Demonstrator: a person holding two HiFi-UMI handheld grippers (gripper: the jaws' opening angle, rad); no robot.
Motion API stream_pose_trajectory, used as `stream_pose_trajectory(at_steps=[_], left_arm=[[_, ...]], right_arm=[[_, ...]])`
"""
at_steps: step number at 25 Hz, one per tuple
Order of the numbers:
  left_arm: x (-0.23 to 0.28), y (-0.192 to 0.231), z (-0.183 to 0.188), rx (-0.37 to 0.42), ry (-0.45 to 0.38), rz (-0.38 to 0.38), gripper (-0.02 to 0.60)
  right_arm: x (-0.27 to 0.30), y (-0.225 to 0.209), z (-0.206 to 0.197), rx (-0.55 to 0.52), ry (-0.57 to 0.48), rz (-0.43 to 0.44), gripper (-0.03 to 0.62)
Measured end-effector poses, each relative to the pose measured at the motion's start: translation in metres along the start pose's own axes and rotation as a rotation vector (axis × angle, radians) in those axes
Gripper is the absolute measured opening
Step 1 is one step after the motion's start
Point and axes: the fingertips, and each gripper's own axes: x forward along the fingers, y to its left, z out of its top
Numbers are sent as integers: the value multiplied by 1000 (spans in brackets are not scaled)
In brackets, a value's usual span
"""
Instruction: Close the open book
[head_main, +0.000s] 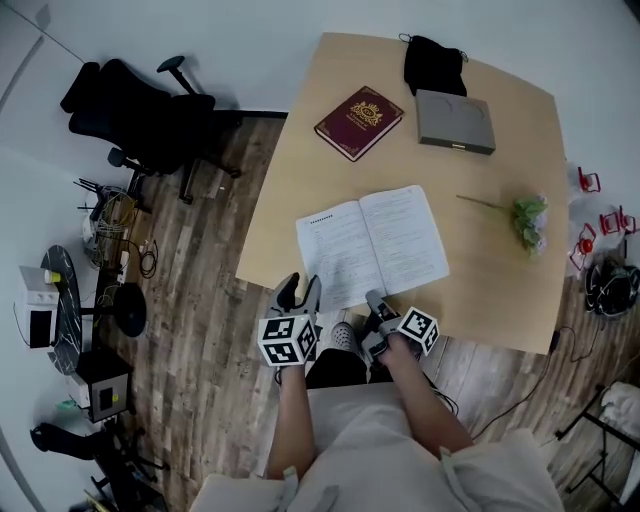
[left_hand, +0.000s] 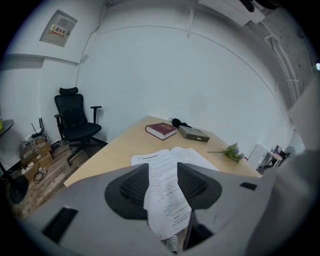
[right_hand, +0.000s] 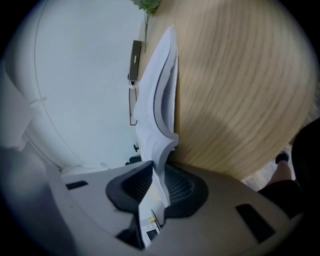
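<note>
Lying flat on the pale wooden table (head_main: 500, 290), the open book (head_main: 372, 245) sits near the table's lower edge, just left of centre in the head view. Its 2 white pages carry dense black print, and the spine runs slightly tilted from upper right to lower left.

The right gripper (head_main: 378, 303) meets the book's lower edge near the spine. Its own view shows the dark pads pressed together on a thin wad of pages, which curve up and away from the wood. The left gripper (head_main: 300, 288) sits at the book's lower left corner with its jaws standing apart. The left page runs through the gap between them, and I cannot tell whether either pad touches the paper.

At the upper part of the table a flat grey box (head_main: 455, 121) lies shut, so its contents are hidden. A black pouch (head_main: 433, 63) sits just above it and a closed red book (head_main: 359, 122) to its left. A green flower sprig (head_main: 527, 220) lies right of the open book, well apart from it.
</note>
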Motion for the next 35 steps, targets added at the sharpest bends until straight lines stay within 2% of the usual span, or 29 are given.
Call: stream_pose_trajectory(at_steps=[5, 10, 16, 22, 29, 33, 35], left_arm=[[1, 15, -8, -41, 26, -10, 184], [9, 32, -41, -148, 97, -51, 186], [26, 35, -89, -272, 187, -95, 216], [19, 25, -120, -414, 204, -149, 232], [13, 25, -123, -640, 160, -191, 253], [13, 9, -144, -727, 210, -246, 264], [19, 1, -150, -738, 237, -265, 264]], right_arm=[[-4, 2, 1, 79, -27, 16, 67], [-10, 6, 1, 131, -15, 19, 63], [-11, 15, 1, 183, -13, 73, 58], [-12, 19, 1, 205, -20, 105, 55], [-12, 14, 2, 201, -34, 105, 57], [-13, 15, 1, 199, -33, 109, 57], [-13, 14, 1, 196, -37, 103, 57]])
